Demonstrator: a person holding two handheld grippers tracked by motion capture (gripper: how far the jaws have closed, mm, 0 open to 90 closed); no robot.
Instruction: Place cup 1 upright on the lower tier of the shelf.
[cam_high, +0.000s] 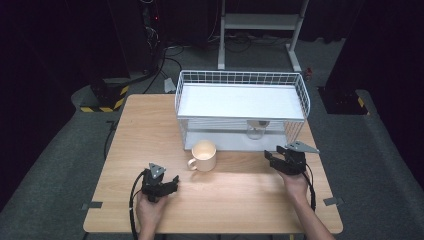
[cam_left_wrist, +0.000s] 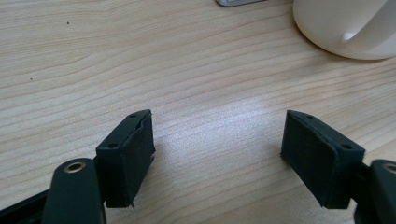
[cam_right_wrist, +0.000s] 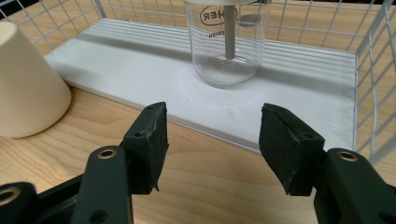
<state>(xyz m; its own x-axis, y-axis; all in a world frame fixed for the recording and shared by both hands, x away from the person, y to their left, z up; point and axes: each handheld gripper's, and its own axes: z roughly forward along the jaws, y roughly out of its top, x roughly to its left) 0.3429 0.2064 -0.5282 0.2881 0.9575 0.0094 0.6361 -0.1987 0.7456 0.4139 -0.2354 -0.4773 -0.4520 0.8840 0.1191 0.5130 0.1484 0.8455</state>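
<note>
Glass beaker (cam_right_wrist: 228, 44) upright on lower shelf of wire rack (cam_high: 241, 107), directly ahead of right gripper (cam_right_wrist: 212, 140); jaws apart, empty. Left gripper (cam_left_wrist: 217, 156) likewise apart, near cream mug (cam_high: 203, 155). Risk: smooth glass slipping, or striking shelf above.

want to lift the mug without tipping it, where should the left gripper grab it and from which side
Grip the mug by its handle, coming from the left gripper's side. The mug stands upright on the table with the handle turned toward that gripper. The jaws are open and likely span the loop; the body looks too broad for a sure hold.
</note>
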